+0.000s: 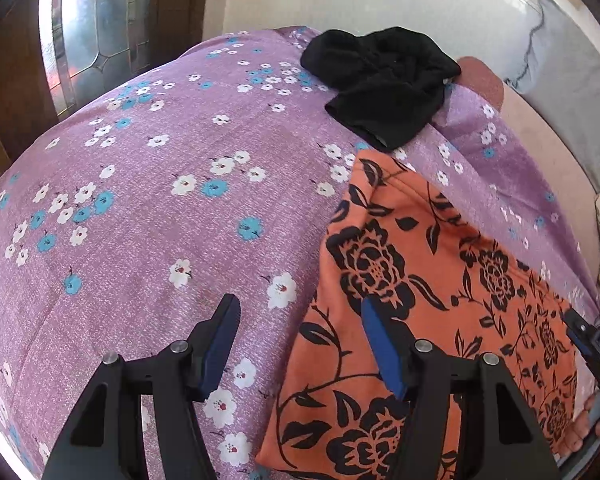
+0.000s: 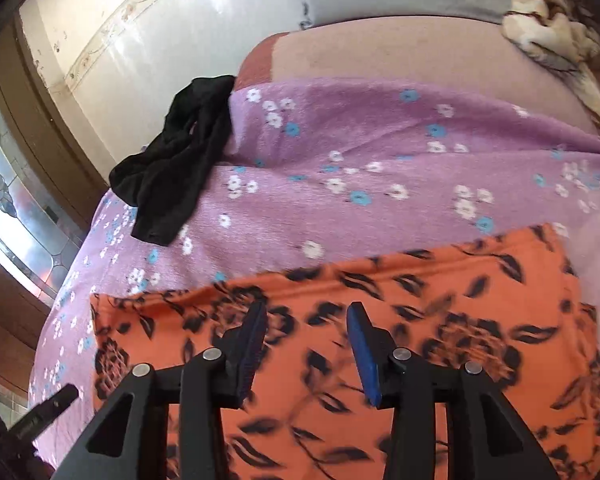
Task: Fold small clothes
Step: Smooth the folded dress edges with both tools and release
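Note:
An orange garment with black flowers (image 1: 428, 300) lies flat on the purple flowered bedsheet (image 1: 148, 200); it also shows in the right wrist view (image 2: 440, 300). A crumpled black garment (image 1: 384, 84) lies farther back on the sheet, and shows at the left in the right wrist view (image 2: 176, 164). My left gripper (image 1: 298, 312) is open and empty, hovering over the orange garment's left edge. My right gripper (image 2: 308, 316) is open and empty, above the orange garment. The right gripper's body shows at the right edge of the left wrist view (image 1: 596, 352).
A pink mattress edge (image 2: 400, 52) and a white wall (image 2: 160, 28) lie beyond the sheet. A stained-glass window (image 1: 88, 28) is at the left. A patterned cloth (image 2: 552, 36) lies at the far right.

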Demonstrator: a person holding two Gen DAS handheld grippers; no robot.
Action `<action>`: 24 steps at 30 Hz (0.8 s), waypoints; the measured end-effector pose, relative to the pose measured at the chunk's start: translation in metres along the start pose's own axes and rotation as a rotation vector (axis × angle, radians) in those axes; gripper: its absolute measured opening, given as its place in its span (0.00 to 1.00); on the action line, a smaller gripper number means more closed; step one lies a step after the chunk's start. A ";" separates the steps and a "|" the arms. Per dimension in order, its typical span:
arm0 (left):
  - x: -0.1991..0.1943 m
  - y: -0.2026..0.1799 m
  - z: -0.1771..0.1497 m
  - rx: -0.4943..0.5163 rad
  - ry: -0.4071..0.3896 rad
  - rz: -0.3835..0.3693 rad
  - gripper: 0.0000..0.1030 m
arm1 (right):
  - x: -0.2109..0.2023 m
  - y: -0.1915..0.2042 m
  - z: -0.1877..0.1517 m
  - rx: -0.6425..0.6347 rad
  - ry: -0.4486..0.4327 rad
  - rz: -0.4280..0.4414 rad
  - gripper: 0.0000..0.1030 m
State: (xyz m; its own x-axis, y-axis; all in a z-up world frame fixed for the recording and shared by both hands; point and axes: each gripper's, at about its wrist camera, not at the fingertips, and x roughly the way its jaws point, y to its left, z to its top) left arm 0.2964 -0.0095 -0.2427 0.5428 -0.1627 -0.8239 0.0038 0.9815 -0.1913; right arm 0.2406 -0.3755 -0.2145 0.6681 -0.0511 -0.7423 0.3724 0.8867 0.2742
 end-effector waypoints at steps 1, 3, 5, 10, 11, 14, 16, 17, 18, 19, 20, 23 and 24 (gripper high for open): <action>0.000 -0.004 -0.002 0.019 0.004 0.009 0.63 | -0.013 -0.019 -0.009 0.004 0.005 -0.030 0.48; 0.001 -0.012 -0.007 0.051 0.011 0.027 0.64 | -0.038 -0.052 -0.029 0.015 0.016 -0.087 0.48; 0.003 -0.021 -0.013 0.096 0.018 0.053 0.68 | -0.057 -0.079 -0.048 0.025 0.031 -0.129 0.48; 0.023 -0.043 -0.035 0.226 0.073 0.119 0.78 | -0.053 -0.126 -0.086 0.075 0.173 -0.129 0.59; 0.020 -0.045 -0.038 0.242 0.048 0.139 0.78 | -0.057 -0.126 -0.089 0.046 0.145 -0.128 0.59; 0.002 -0.048 -0.045 0.278 -0.005 0.160 0.78 | -0.069 -0.116 -0.088 0.023 0.133 -0.133 0.59; -0.019 -0.047 -0.049 0.281 -0.054 0.129 0.78 | -0.084 -0.112 -0.087 0.020 0.085 -0.090 0.59; -0.030 -0.048 -0.051 0.287 -0.081 0.120 0.78 | -0.092 -0.110 -0.087 0.005 0.061 -0.081 0.59; -0.041 -0.046 -0.055 0.293 -0.111 0.114 0.78 | -0.098 -0.108 -0.087 -0.010 0.037 -0.078 0.59; -0.050 -0.045 -0.059 0.295 -0.135 0.104 0.78 | -0.106 -0.110 -0.087 -0.016 0.012 -0.074 0.59; -0.059 -0.041 -0.062 0.288 -0.152 0.085 0.79 | -0.111 -0.110 -0.089 -0.012 -0.008 -0.067 0.59; -0.076 -0.030 -0.066 0.233 -0.185 0.047 0.79 | -0.127 -0.123 -0.093 0.029 -0.054 -0.037 0.59; -0.081 -0.028 -0.067 0.221 -0.203 0.057 0.79 | -0.133 -0.128 -0.095 0.044 -0.066 -0.028 0.59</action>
State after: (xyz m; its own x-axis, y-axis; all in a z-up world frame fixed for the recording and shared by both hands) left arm 0.1959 -0.0305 -0.2065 0.7039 -0.1053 -0.7024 0.1389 0.9903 -0.0093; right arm 0.0427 -0.4382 -0.2089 0.6972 -0.1071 -0.7088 0.4185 0.8637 0.2810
